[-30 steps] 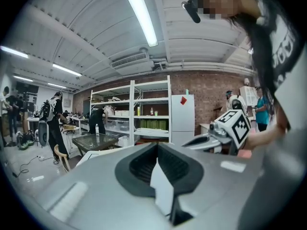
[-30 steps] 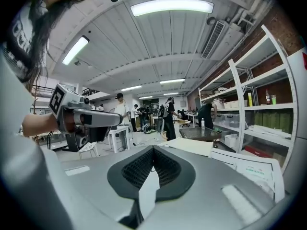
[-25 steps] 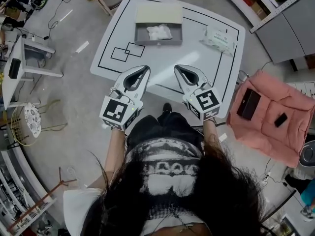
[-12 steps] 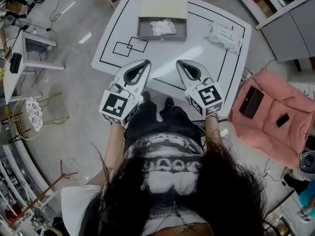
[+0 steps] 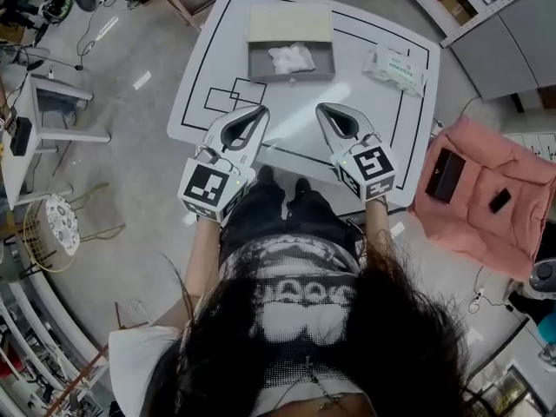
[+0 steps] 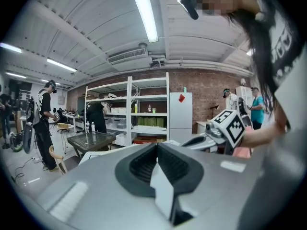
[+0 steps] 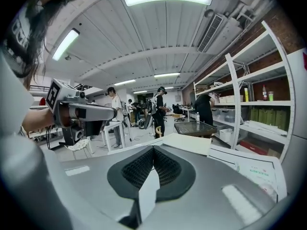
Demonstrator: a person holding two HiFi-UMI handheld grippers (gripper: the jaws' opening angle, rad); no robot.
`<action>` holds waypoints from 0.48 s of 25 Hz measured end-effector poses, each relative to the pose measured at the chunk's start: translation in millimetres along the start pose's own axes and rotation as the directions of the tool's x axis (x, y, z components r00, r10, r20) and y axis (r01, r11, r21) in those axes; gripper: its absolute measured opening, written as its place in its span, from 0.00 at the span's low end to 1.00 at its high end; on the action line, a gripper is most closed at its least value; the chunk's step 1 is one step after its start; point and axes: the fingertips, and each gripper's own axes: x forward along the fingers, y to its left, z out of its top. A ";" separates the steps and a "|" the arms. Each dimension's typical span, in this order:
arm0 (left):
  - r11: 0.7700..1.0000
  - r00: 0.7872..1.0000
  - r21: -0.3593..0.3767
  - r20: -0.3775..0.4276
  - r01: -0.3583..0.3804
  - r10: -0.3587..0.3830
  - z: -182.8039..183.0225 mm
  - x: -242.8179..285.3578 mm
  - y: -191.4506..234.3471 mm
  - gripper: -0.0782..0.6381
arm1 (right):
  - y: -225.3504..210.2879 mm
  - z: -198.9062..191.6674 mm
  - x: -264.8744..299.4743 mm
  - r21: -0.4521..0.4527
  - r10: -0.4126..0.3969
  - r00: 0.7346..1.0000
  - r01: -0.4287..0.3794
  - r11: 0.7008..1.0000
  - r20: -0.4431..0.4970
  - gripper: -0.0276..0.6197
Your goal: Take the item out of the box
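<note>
A grey box (image 5: 261, 62) stands open at the far side of the white table (image 5: 347, 102), its cream lid (image 5: 289, 23) folded back. A crumpled white item (image 5: 291, 56) lies inside it. Both grippers hover over the table's near edge, well short of the box. My left gripper (image 5: 259, 110) is shut with nothing in it, its pads (image 6: 144, 164) pressed together. My right gripper (image 5: 323, 108) is also shut and empty. In the right gripper view the lid (image 7: 188, 143) shows ahead and the left gripper (image 7: 76, 111) is at the left.
A white-and-green wipes packet (image 5: 395, 69) lies at the table's far right. Right of the table is a pink-covered seat (image 5: 486, 207) with dark objects on it. A desk (image 5: 35, 137) and a stool (image 5: 56, 220) stand at the left. People work at distant shelves.
Both grippers have edged slightly forward over the table's near edge, and the head view has shifted a little. Their jaws stay shut.
</note>
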 end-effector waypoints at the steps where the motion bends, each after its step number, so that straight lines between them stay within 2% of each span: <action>1: 1.000 1.000 0.002 0.003 0.010 -0.010 0.1 -0.6 4.7 0.11 | -0.8 0.6 4.5 -0.001 -0.011 1.000 0.011 1.000 -0.005 0.04; 6: 0.999 0.999 0.014 0.003 0.050 -0.050 -3.9 -3.6 31.7 0.11 | -2.4 4.1 28.4 -0.013 -0.062 0.997 0.061 0.998 -0.040 0.04; 12: 0.996 0.996 0.006 0.019 0.089 -0.089 -8.4 -3.8 59.3 0.11 | -3.0 5.2 59.0 -0.056 -0.075 0.992 0.069 0.996 -0.099 0.05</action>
